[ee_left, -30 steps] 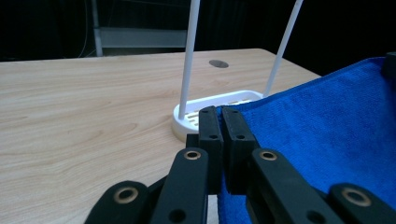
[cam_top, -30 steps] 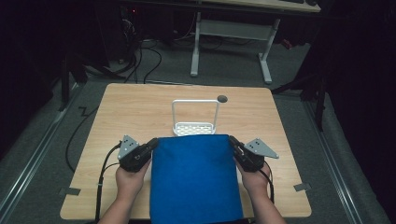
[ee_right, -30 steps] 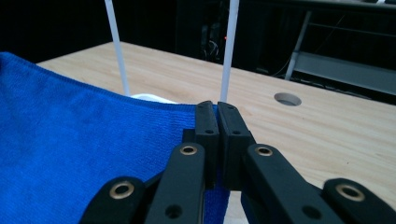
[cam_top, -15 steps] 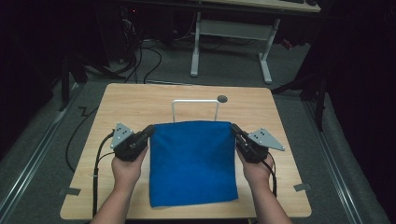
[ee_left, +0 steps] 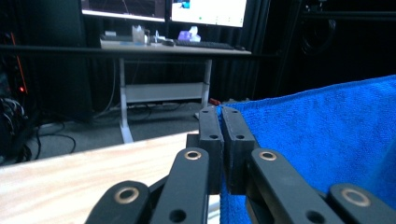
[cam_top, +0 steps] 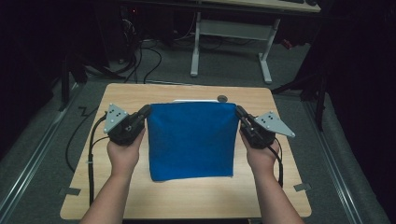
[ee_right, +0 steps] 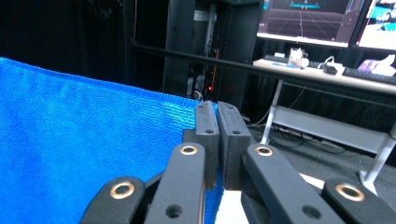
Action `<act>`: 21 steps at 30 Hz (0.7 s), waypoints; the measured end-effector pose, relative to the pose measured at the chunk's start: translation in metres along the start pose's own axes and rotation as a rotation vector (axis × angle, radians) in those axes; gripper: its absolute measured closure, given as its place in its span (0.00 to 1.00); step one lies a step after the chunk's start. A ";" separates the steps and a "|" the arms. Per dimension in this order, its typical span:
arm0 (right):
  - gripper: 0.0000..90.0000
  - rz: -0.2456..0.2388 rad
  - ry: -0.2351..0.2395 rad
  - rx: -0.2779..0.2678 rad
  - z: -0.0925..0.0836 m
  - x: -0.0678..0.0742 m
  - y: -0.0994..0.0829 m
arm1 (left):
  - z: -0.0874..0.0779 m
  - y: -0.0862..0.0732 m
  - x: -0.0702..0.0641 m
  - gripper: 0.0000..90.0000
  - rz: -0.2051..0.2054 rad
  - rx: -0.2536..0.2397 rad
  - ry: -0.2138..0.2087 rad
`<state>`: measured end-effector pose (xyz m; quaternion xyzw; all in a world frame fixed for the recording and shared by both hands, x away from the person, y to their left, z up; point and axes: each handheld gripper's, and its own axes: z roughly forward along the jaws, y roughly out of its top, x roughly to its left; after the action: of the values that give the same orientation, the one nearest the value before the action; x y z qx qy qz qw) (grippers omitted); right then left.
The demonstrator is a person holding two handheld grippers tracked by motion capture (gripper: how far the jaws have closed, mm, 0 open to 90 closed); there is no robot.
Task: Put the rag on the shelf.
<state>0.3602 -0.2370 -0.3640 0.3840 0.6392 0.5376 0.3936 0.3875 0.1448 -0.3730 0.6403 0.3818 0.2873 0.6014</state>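
A blue cloth (cam_top: 191, 140) hangs stretched between my two grippers above the wooden table (cam_top: 187, 196). My left gripper (cam_top: 145, 112) is shut on the cloth's upper left corner, and my right gripper (cam_top: 240, 112) is shut on its upper right corner. In the left gripper view the jaws (ee_left: 222, 126) pinch the cloth's edge, with the blue cloth (ee_left: 327, 140) spreading off to the right. In the right gripper view the gripper (ee_right: 215, 121) clamps the corner of the cloth (ee_right: 84, 140), which fills the left side. The cloth's lower edge rests near the table's front.
A white rack (cam_top: 187, 100) peeks out just behind the cloth's top edge, mostly hidden. A round hole (cam_top: 222, 98) sits near the table's far edge. Beyond the table stands a desk with white legs (cam_top: 229, 42) and monitors (ee_left: 205, 11); cables lie on the floor at left.
Both grippers have risen, lifting the cloth's top edge up and away from me. The cloth now hangs taller and hides nearly all of the white rack.
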 end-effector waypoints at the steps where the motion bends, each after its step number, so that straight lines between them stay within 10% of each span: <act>1: 0.99 -0.004 -0.002 -0.014 0.000 0.000 0.007 | 0.000 0.006 0.000 0.98 0.004 -0.009 0.003; 21: 0.99 -0.029 -0.015 -0.099 -0.005 -0.004 0.052 | -0.005 0.062 -0.004 0.98 0.075 -0.097 0.018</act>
<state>0.3606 -0.2365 -0.3112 0.3590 0.6144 0.5599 0.4245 0.3897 0.1450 -0.3106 0.6219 0.3485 0.3336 0.6168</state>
